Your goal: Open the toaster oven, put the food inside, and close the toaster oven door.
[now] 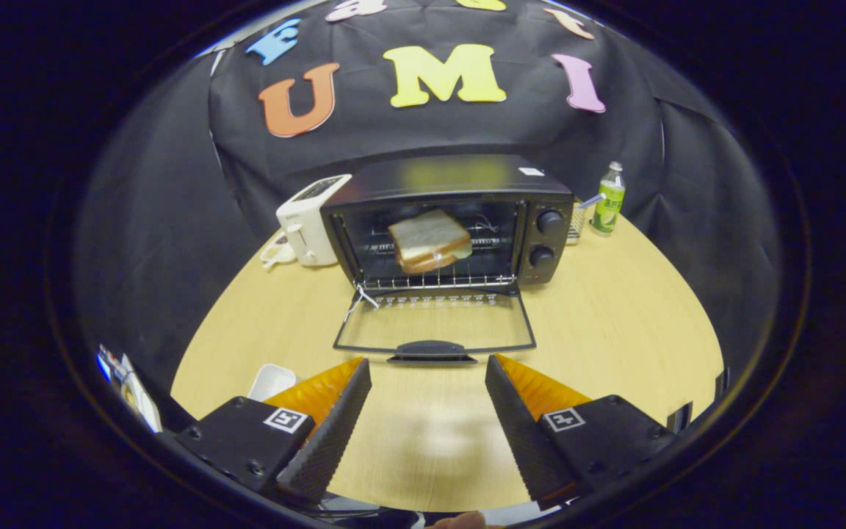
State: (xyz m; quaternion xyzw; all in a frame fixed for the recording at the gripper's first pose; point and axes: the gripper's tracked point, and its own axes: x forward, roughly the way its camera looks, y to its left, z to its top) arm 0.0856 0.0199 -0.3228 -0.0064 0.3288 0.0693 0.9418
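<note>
A black toaster oven [460,220] stands on the round wooden table [614,330], its glass door [434,330] folded down flat toward me. A sandwich [429,241] of white bread lies on the wire rack inside. My gripper [428,365] is open, with nothing between its fingers. The fingertips hover just short of the door's handle [430,350], one to each side of it.
A white pop-up toaster [309,220] stands left of the oven. A green bottle [608,198] and a small wire rack [577,220] are to its right. A white dish [271,382] lies on the table beside my left finger.
</note>
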